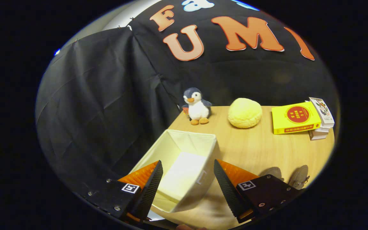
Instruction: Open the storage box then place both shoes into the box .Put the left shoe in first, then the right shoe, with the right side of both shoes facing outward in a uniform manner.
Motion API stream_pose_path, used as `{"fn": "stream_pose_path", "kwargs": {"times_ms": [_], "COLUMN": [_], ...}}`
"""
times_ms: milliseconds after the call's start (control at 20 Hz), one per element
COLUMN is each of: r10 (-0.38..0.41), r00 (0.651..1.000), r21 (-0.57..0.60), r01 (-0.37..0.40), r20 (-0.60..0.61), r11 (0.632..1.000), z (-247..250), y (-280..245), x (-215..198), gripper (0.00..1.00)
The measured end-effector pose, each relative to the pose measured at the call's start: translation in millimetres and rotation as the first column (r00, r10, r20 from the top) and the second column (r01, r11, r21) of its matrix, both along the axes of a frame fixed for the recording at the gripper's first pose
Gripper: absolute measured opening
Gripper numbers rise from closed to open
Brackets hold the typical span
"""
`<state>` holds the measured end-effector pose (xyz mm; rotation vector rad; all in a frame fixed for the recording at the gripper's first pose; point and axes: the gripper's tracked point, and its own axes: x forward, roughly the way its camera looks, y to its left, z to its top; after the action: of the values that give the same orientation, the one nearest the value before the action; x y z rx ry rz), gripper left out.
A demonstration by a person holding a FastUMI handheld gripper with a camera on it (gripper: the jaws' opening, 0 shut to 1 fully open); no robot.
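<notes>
Storage box point(184, 166) is seen standing open on the worktop point(267, 150), cream fabric, nothing inside but its flat base panel; the opening step is judged done. Shoes point(287, 177) are seen just right of the box, beyond the right finger, partly hidden, so left and right cannot be told apart. No shoe is loaded yet, so the left-shoe pick is judged the step in hand. Gripper point(187, 182) is held spread wide with nothing between the fingers, poised above the box's near edge, tilted down toward it. Next move calls for a swing right of the box to the shoes, with orientation checked before closing. Behind the box: penguin toy point(196, 107), yellow plush ball point(244, 112), books point(299, 118).
</notes>
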<state>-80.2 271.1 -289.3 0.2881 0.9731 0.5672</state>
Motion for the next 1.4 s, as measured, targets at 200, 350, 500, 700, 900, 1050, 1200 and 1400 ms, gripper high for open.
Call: {"fn": "stream_pose_path", "kwargs": {"times_ms": [200,350,500,700,900,1050,1200,1400], "r10": [-0.071,-0.134,-0.166,-0.179,-0.210,-0.236,-0.231,-0.255], "r00": [0.996,0.987,0.982,0.974,0.968,0.965,0.969,0.963], "r21": [-0.146,-0.239,-0.316,-0.384,-0.425,-0.456,-0.458,-0.437], "r01": [0.063,0.110,0.130,0.112,0.133,0.160,0.167,0.192], "r20": [-0.049,-0.085,-0.090,-0.142,-0.140,-0.114,-0.088,-0.089], "r11": [0.987,0.965,0.940,0.916,0.896,0.876,0.873,0.879], "z": [-48,-80,-102,-138,-164,-182,-195,-205], "y": [-71,-122,-158,-180,-188,-195,-195,-188], "x": [-17,-33,-43,-60,-61,-51,-38,-36], "gripper": [0.96,0.96,0.96,0.95,0.92,0.89,0.77,0.38]}}
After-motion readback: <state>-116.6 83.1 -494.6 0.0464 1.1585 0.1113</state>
